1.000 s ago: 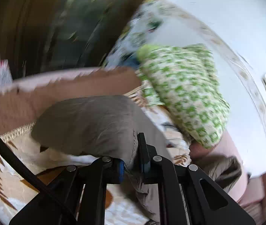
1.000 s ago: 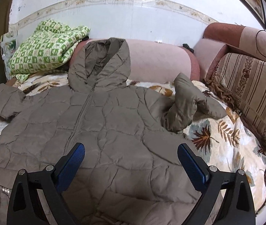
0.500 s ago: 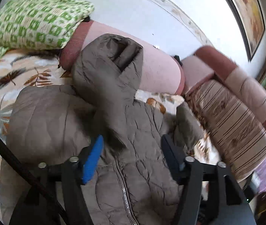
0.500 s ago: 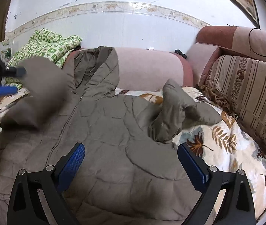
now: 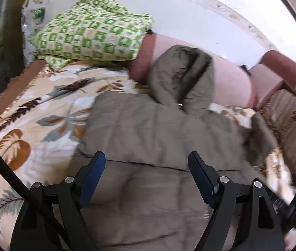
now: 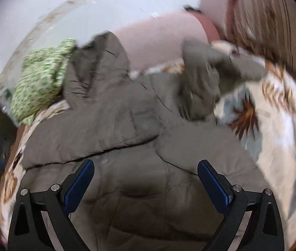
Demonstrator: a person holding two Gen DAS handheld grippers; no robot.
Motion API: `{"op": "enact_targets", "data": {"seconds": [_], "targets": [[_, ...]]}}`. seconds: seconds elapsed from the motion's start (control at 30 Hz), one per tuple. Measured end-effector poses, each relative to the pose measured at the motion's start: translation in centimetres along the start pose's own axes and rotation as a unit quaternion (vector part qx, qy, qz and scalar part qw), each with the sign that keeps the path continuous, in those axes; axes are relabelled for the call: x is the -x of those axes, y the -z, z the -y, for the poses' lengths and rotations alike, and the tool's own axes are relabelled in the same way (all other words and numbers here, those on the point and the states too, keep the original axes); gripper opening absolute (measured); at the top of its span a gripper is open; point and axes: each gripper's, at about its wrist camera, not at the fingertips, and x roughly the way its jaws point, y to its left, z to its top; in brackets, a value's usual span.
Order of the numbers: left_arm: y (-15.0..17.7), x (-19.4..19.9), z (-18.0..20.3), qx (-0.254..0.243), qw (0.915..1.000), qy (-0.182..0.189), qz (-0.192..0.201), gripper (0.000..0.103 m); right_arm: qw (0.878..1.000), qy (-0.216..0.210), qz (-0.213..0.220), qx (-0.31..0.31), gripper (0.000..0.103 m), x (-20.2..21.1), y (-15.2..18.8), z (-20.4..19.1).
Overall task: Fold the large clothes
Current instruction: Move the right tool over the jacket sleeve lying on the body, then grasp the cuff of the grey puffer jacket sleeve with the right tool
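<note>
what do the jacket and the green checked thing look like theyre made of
Jacket: looks like matte woven synthetic shell over puffy fill, going by the stitched quilt lines and soft bulges. Green checked thing: probably soft cotton-like fabric, a folded blanket or cover, going by its dull printed pattern and limp folds.

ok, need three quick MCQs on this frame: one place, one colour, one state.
1. Where does the left sleeve of the grey-brown quilted hooded jacket lie?
A. folded across the chest
B. off the sofa
C. under the hood

2. The folded patterned blanket at the sofa's end is:
A. red
B. green and cream
C. blue

3. The left gripper and right gripper are:
A. both shut
B. one shut
C. both open

Answers: A, the sleeve overlies the front; B, green squares show; C, both jaw pairs stand apart, empty.
</note>
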Motion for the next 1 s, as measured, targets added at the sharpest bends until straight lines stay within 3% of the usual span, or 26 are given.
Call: {"op": "enact_targets", "data": {"seconds": [0.1, 0.2, 0.23, 0.27, 0.3, 0.37, 0.47, 0.57, 0.67, 0.73, 0.77, 0.8, 0.87, 0.93, 1.0], "targets": [[-0.1, -1.1, -1.7, 0.01, 0.9998, -0.016, -0.003, 0.08, 0.997, -0.007, -0.042, -0.059, 0.101, -3.4, -1.5, 0.9], [-0.4, -1.2, -2.8, 0.033, 0.9993, 0.008, -0.011, 0.08, 0.994, -0.022, -0.053, -0.096, 0.098, -6.2, -3.9, 0.5], [-0.4, -1.1, -2.8, 0.035, 0.9993, 0.008, -0.01, 0.08, 0.992, -0.03, -0.055, -0.105, 0.091, -6.9, -4.6, 0.2], [-0.4, -1.0, -2.9, 0.032, 0.9995, 0.001, -0.006, 0.08, 0.991, -0.039, -0.065, -0.113, 0.058, -7.9, -5.4, -0.4], [-0.2, -0.9, -2.7, 0.028, 0.9996, -0.008, -0.003, 0.08, 0.99, -0.032, -0.084, -0.11, 0.036, -8.7, -5.8, -0.9], [0.0, -0.7, -2.4, 0.018, 0.9992, -0.035, 0.003, 0.08, 0.987, -0.053, -0.103, -0.109, 0.024, -9.5, -6.4, -1.4], [0.2, -0.5, -2.2, 0.014, 0.9988, -0.046, 0.002, 0.08, 0.993, 0.006, -0.068, -0.101, 0.019, -8.1, -6.9, -0.3], [0.2, -0.5, -2.1, 0.017, 0.999, -0.041, -0.001, 0.08, 0.993, 0.057, -0.057, -0.085, 0.021, -7.3, -6.9, 1.6], [0.4, -0.4, -1.7, 0.013, 0.9991, -0.041, -0.002, 0.08, 0.997, 0.028, -0.025, -0.066, 0.029, -3.5, -7.1, 3.5], [0.6, -0.5, -1.4, 0.01, 0.999, -0.044, -0.007, 0.08, 0.996, 0.037, 0.014, -0.078, 0.058, -0.7, -7.5, 6.0], [0.6, -0.6, -1.3, 0.01, 0.999, -0.043, -0.009, 0.08, 0.994, 0.046, 0.034, -0.089, 0.08, 0.5, -7.7, 7.5], [0.7, -0.7, -1.1, 0.01, 0.9989, -0.044, -0.013, 0.08, 0.991, 0.058, 0.064, -0.104, 0.092, 1.7, -7.9, 9.4], [0.9, -1.1, -1.1, 0.012, 0.9988, -0.044, -0.02, 0.08, 0.979, 0.089, 0.117, -0.144, 0.093, 3.0, -8.7, 13.9], [0.9, -1.4, -1.4, 0.014, 0.9988, -0.041, -0.023, 0.08, 0.974, 0.108, 0.095, -0.177, 0.093, 1.9, -10.0, 17.4], [1.0, -1.8, -1.5, 0.014, 0.9987, -0.04, -0.027, 0.08, 0.966, 0.089, 0.057, -0.234, 0.082, -0.2, -11.2, 21.4]]}}
